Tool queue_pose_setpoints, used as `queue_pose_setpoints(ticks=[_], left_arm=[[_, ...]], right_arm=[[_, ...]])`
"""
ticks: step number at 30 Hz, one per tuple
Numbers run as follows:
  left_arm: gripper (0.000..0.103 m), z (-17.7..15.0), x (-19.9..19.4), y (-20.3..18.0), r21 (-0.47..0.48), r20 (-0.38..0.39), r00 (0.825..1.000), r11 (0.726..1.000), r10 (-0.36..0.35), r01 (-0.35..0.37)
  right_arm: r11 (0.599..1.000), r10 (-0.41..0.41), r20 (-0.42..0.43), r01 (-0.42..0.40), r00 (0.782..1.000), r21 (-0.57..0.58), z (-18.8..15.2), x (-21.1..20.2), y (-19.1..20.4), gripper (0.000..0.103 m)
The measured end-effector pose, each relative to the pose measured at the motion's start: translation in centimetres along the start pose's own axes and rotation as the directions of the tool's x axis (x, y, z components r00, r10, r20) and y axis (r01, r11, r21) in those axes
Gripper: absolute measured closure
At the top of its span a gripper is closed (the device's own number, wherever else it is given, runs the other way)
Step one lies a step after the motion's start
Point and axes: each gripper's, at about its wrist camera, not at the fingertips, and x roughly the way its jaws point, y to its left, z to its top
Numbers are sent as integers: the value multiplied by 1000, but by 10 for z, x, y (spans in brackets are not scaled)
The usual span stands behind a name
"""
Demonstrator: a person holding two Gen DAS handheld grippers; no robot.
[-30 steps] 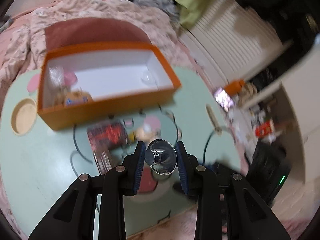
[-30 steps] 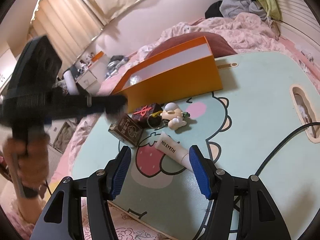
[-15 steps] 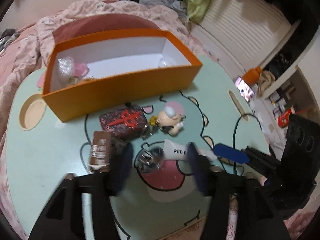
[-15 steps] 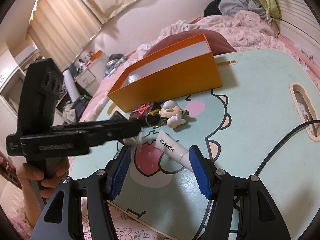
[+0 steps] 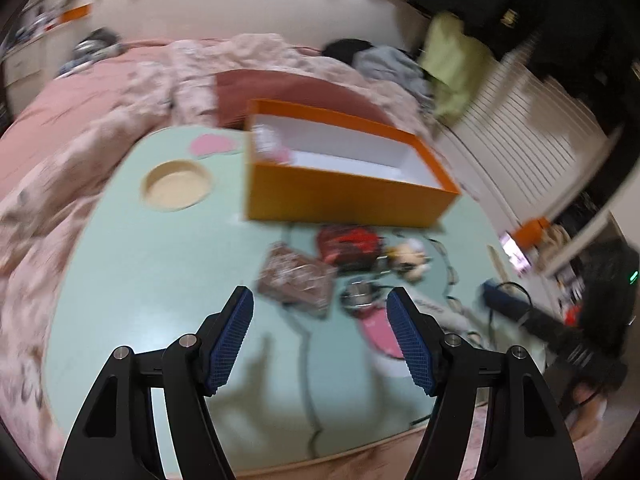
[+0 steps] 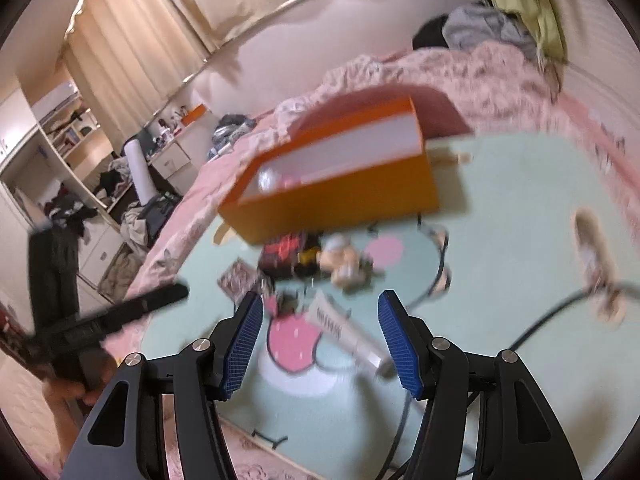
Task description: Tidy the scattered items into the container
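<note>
**Tidy half done: box part-filled, five items loose**

Orange box (image 5: 344,196) sits on the mint table (image 5: 132,264), open top, long axis running left-near to right-far in the left view. A few blurred items lie in its left end; the rest of the white floor looks bare.

Still out, clustered just in front of the box: brown packet (image 5: 296,276), red pouch (image 5: 348,242), small figure (image 5: 408,258), a shiny metal piece (image 5: 358,294), and a white tube (image 6: 348,330).

Tube lies flat on the strawberry print; in the right view its long axis runs diagonally, upper left to lower right, capped end toward the camera.

Left gripper (image 5: 320,336): fingers wide, empty, over bare table beside the packet.
Right gripper (image 6: 320,340): fingers wide, empty, tube framed between them, not touched.

Judgement: under halfway.
</note>
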Motion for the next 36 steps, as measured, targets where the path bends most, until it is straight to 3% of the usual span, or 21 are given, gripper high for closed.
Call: queue_pose_setpoints(ticks=[4,8,11,14,16,21,22,24,26,29,36], left_arm=[[33,-12,5,18,-38,14,998,997,67,-66],[33,-23,18,18,-24,5,996,996,92,-92],[33,-31,24,20,-28,8,997,996,83,-83],[33,-39,25,19,-28,51,994,995,92,-91],[33,-41,25,17,-21,60,994,996,91,-90],[33,-42,28,14,2,63,993,995,96,-97],[33,-42,29,13,5,61,993,995,96,-97],[33,-42,29,12,9,61,993,995,98,-98],[33,-42,28,12,8,63,994,995,94,-95],[33,-43,27,12,6,64,994,996,91,-92],[32,-43,28,12,7,64,994,996,93,-93]], right_arm=[[994,-13,-21,11,1000,-110,58,4,29,43],[983,-20,-200,-17,980,-181,111,62,55,43],[990,-30,-380,-26,924,-141,136,128,59,46],[995,-73,-553,23,830,-96,142,195,52,46],[996,-86,-614,50,785,-75,138,224,49,49],[986,-158,-681,78,715,-147,125,259,58,48],[981,-185,-681,89,709,-174,123,262,61,55],[968,-239,-673,116,700,-223,122,263,64,59],[963,-259,-667,133,699,-234,122,262,61,62],[964,-262,-625,171,735,-204,130,253,48,64],[993,-117,-467,117,877,-28,164,184,18,64]])
